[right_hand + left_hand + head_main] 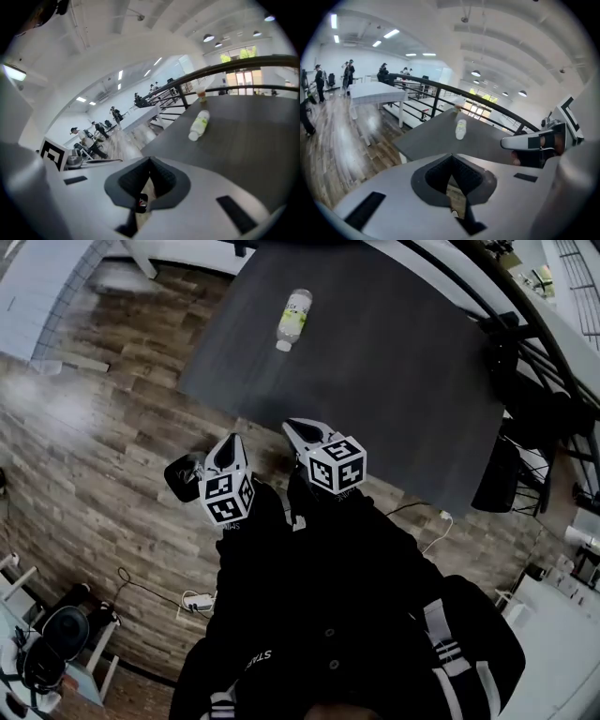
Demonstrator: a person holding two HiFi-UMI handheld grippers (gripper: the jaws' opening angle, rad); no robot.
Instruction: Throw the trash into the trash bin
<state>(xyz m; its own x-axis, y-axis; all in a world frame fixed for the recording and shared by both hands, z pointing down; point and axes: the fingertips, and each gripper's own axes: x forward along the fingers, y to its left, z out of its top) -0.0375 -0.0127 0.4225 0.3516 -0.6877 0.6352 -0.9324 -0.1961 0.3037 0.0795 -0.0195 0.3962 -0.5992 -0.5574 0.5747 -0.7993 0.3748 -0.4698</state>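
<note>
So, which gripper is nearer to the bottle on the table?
Right. The right gripper is at the table's near edge, facing the bottle; the left gripper is over the floor, further aside.

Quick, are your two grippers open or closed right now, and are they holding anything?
Left gripper: closed, holding nothing.
Right gripper: closed, holding nothing.

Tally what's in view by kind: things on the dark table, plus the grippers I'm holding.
White plastic bottle with green label, lying on the dark grey table: 1
Small pale cup at the table's far edge: 1
Handheld two-jaw grippers, left gripper and right gripper: 2
Total: 4
</note>
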